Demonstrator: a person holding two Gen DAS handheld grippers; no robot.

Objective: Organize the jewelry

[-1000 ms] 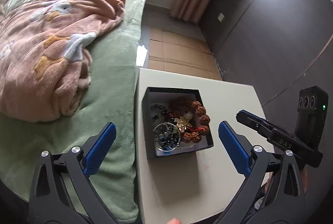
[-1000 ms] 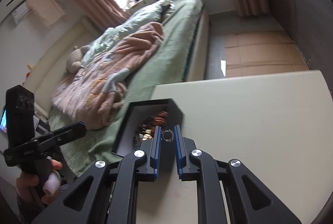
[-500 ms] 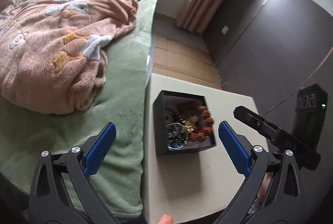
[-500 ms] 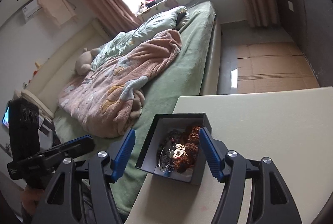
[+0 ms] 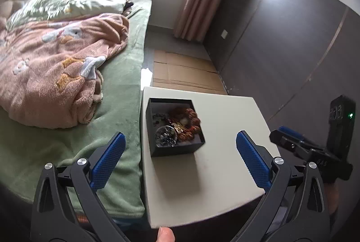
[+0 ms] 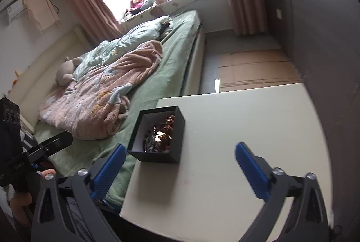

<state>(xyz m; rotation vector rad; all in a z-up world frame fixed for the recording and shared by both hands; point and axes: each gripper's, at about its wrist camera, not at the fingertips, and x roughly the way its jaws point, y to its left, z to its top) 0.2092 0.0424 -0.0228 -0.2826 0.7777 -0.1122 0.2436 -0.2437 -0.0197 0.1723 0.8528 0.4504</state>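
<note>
Jewelry (image 5: 177,127) lies heaped in the black box (image 5: 175,152), which stands near the left edge of the white table (image 5: 225,174), beside the bed (image 5: 121,107). Left gripper (image 5: 177,161) and right gripper (image 6: 180,165) both hang spread wide and empty. The pieces seem tangled, so lifting 1 could drag others out, or nudge the box off the edge.
</note>
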